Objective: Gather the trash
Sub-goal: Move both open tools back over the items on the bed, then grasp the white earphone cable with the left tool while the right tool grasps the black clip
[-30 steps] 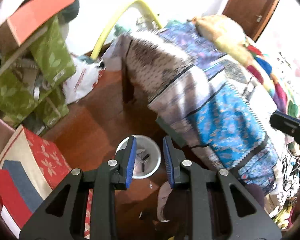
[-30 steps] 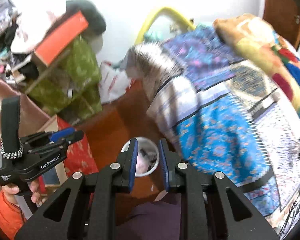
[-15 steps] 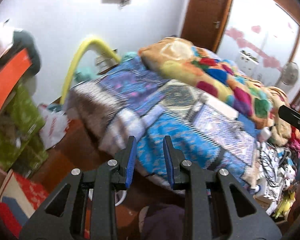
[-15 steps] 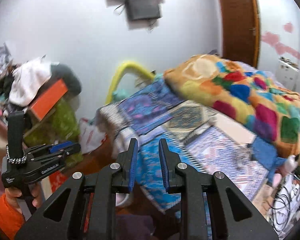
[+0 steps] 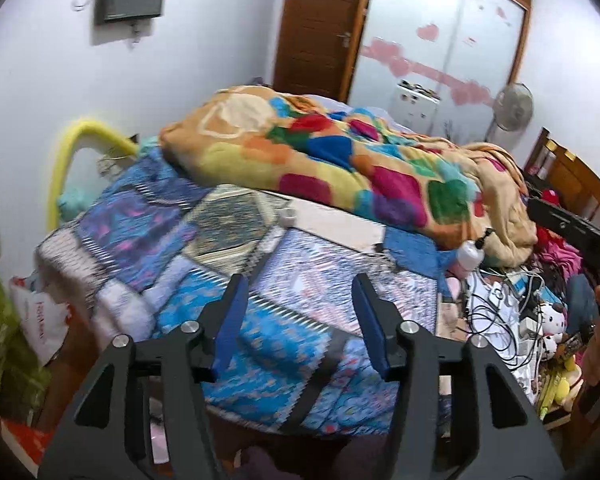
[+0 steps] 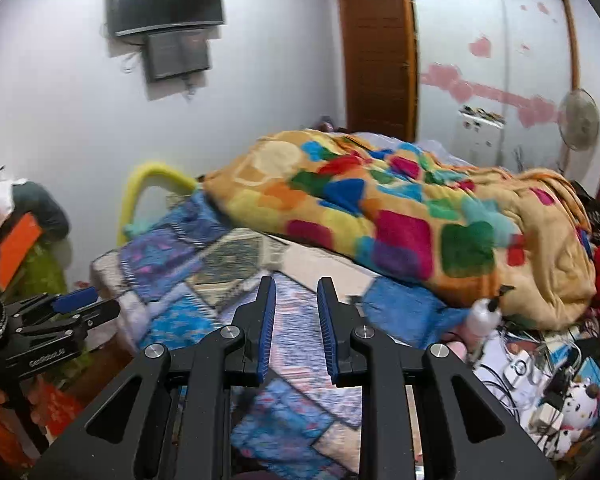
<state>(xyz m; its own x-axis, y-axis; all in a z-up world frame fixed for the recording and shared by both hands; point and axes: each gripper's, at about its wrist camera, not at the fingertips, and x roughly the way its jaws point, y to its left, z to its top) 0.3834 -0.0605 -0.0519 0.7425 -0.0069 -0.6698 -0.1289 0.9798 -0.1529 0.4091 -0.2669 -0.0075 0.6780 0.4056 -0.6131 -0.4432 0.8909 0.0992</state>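
Left tool (image 5: 298,300) spread, right tool (image 6: 296,304) parted — both empty, level above bed (image 5: 260,280).

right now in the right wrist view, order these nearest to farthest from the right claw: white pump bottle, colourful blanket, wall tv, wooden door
From the right claw:
1. white pump bottle, low right on the bed's edge.
2. colourful blanket, piled across the bed behind it.
3 and 4. wall tv, upper left, and wooden door, upper right: too close to call.

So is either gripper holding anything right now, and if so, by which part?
Nothing is held. The left gripper is wide open and the right gripper is narrowly open, both empty above the patchwork bedspread.
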